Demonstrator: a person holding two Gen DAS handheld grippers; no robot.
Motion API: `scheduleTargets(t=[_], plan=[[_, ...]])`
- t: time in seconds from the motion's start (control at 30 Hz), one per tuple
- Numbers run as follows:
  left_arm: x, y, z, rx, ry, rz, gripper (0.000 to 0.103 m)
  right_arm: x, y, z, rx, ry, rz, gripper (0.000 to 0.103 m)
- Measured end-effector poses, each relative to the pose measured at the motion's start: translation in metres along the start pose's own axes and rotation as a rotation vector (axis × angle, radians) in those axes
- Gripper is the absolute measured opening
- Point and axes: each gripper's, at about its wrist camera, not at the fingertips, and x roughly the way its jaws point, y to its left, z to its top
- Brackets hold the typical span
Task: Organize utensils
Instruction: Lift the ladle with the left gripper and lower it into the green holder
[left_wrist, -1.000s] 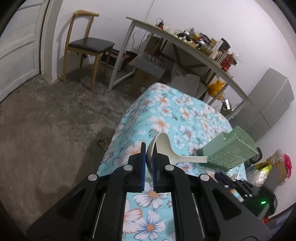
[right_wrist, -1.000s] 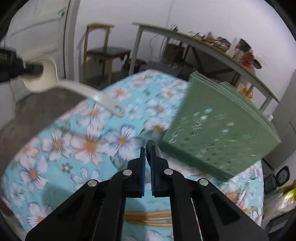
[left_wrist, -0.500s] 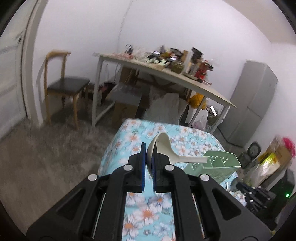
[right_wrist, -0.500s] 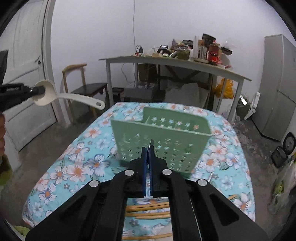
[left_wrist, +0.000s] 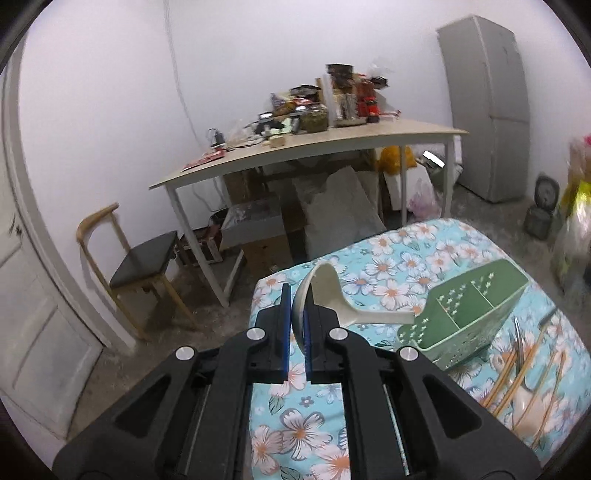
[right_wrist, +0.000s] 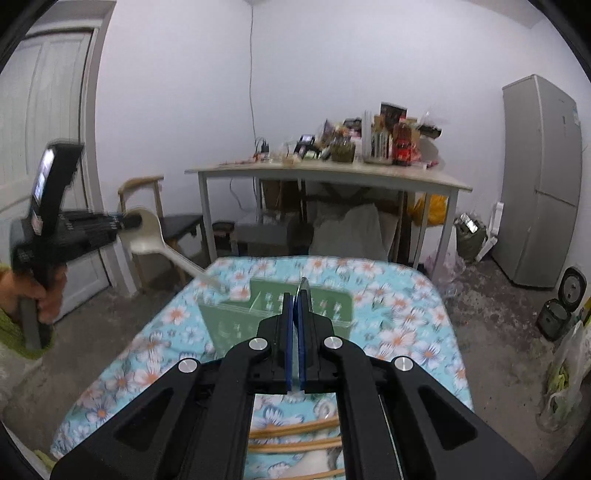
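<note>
My left gripper (left_wrist: 295, 295) is shut on the bowl rim of a cream ladle (left_wrist: 332, 295), held in the air; its handle points right, toward a green slotted utensil basket (left_wrist: 469, 314). The basket stands tilted on the flowered tablecloth (left_wrist: 406, 258). My right gripper (right_wrist: 295, 299) is shut on the near wall of the basket (right_wrist: 240, 317). The right wrist view shows the left gripper (right_wrist: 131, 222) in a person's hand, with the ladle (right_wrist: 147, 236) slanting down so its handle tip hovers at the basket's left corner. Wooden chopsticks (left_wrist: 517, 373) and a metal fork (left_wrist: 519, 343) lie beside the basket.
Behind the flowered table stands a long cluttered white table (right_wrist: 332, 177) with boxes and sacks beneath. A wooden chair (left_wrist: 140, 266) and a door are on the left, a grey fridge (right_wrist: 539, 184) on the right. Rice cookers (right_wrist: 554, 317) and bags sit on the floor.
Both cameras rose and rolled level. The basket swung from steeply tilted to opening upward, still gripped. The ladle stayed gripped, and its handle tip came down to the basket's left corner.
</note>
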Motion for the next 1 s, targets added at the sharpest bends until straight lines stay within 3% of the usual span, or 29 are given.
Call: scheduleTargets(t=[0.27, 0.47, 0.67, 0.73, 0.83, 1.0], plan=[[0.020, -0.035, 0.011, 0.189, 0.060, 0.046, 0.005, -0.023, -0.023, 0.028, 0.022, -0.113, 0.021, 0.002], [0.042, -0.067, 0.009, 0.274, 0.119, 0.016, 0.005, -0.029, -0.032, 0.047, 0.052, -0.180, 0.073, 0.002], [0.068, -0.073, 0.002, 0.162, 0.204, -0.113, 0.010, -0.019, -0.035, 0.061, 0.088, -0.198, 0.154, 0.002], [0.071, -0.070, 0.001, 0.111, 0.196, -0.139, 0.013, -0.011, -0.039, 0.062, 0.112, -0.190, 0.180, 0.002], [0.067, -0.050, -0.001, -0.022, 0.177, -0.211, 0.027, 0.001, -0.042, 0.067, 0.139, -0.178, 0.212, 0.002], [0.054, -0.015, -0.011, -0.222, 0.141, -0.294, 0.034, 0.007, -0.046, 0.075, 0.166, -0.188, 0.244, 0.002]])
